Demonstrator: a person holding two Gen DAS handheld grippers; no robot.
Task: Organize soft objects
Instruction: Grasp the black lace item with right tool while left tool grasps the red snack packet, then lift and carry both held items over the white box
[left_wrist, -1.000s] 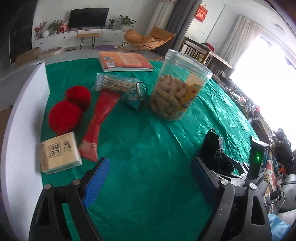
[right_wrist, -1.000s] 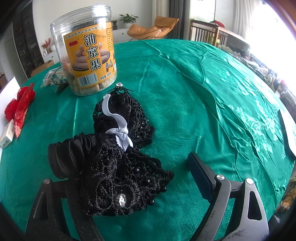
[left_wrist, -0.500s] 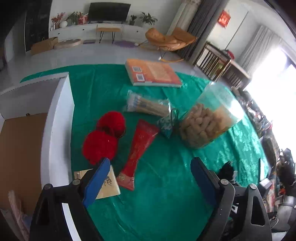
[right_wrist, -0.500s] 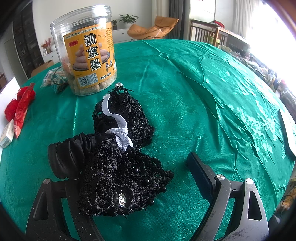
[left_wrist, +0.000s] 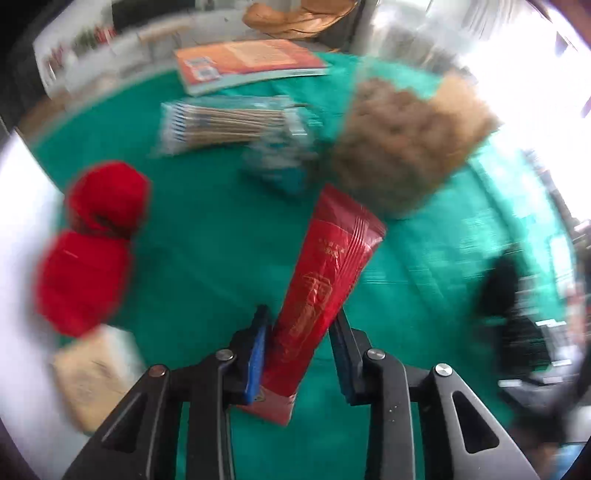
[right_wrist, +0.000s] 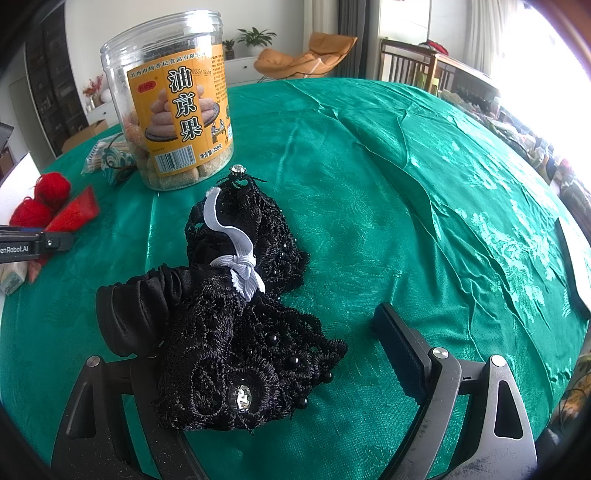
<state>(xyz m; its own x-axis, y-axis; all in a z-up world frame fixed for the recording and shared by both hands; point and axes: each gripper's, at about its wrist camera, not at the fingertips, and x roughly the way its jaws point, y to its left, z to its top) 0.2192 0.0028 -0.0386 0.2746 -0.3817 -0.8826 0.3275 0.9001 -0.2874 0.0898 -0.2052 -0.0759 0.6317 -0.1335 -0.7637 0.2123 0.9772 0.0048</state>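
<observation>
My left gripper (left_wrist: 300, 325) is shut on a long red foil packet (left_wrist: 325, 280), gripping its near end; the view is motion-blurred. Two red yarn balls (left_wrist: 92, 240) lie left of it on the green tablecloth (left_wrist: 207, 240). My right gripper (right_wrist: 266, 332) is open and rests on the cloth around a black lace and satin bundle (right_wrist: 236, 317) with a white elastic band (right_wrist: 236, 240); its left finger is hidden under the fabric. The red packet (right_wrist: 75, 212) and yarn balls (right_wrist: 40, 203) also show far left in the right wrist view.
A clear jar of fried snacks (right_wrist: 173, 110) stands behind the lace bundle, blurred in the left wrist view (left_wrist: 410, 147). An orange book (left_wrist: 243, 62), a bag of sticks (left_wrist: 229, 125), a teal pouch (left_wrist: 284, 166), a tissue pack (left_wrist: 96, 373) and a white box wall (left_wrist: 18, 258) surround the packet.
My left gripper moved down and forward to the red packet and closed on it. The right gripper and the lace bundle have not moved.
</observation>
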